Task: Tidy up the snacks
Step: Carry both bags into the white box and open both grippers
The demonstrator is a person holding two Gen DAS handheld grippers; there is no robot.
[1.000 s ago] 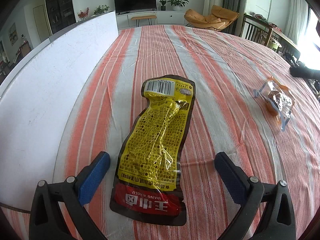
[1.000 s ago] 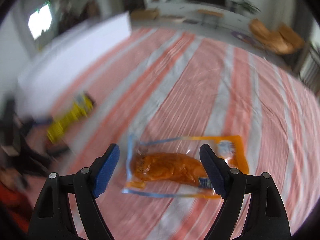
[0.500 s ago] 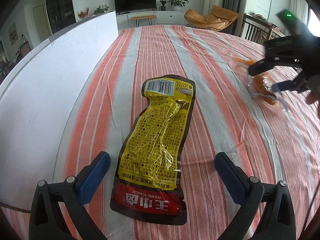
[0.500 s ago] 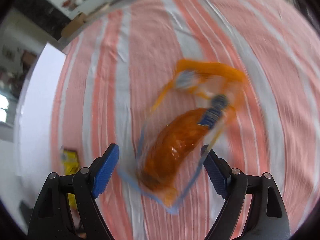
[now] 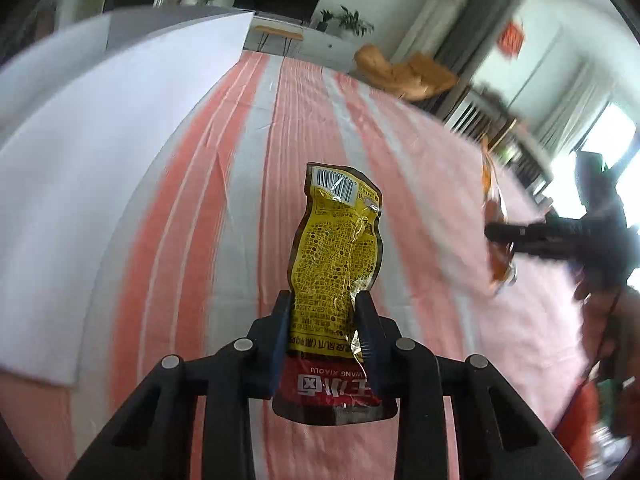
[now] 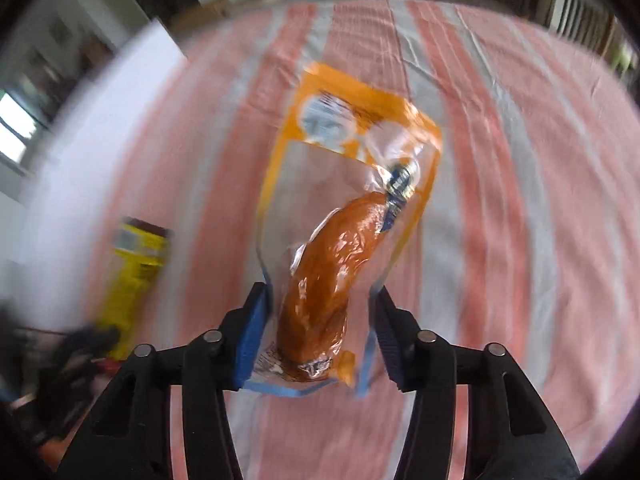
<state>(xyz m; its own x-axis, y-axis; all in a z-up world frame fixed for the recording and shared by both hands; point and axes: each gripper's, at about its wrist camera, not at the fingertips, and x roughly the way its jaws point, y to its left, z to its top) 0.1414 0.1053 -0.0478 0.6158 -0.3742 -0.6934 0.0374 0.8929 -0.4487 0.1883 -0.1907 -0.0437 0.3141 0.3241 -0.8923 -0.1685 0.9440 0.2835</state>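
My left gripper (image 5: 324, 316) is shut on a yellow and red snack packet (image 5: 336, 248) and holds it up off the striped tablecloth (image 5: 248, 208). My right gripper (image 6: 320, 312) is shut on a clear orange-edged packet with an orange-brown sausage (image 6: 332, 264) and holds it above the cloth. The right gripper and its packet (image 5: 494, 216) also show at the right of the left wrist view. The yellow packet (image 6: 132, 276) shows blurred at the left of the right wrist view.
A white board (image 5: 100, 140) stands along the left side of the table. A TV cabinet (image 5: 280, 0), an orange armchair (image 5: 404, 72) and a dark wooden chair (image 5: 480, 112) lie beyond the table's far edge.
My left gripper has closed on the yellow packet and lifted it off the cloth. My right gripper has closed on the sausage packet and raised it. Both cameras have swung.
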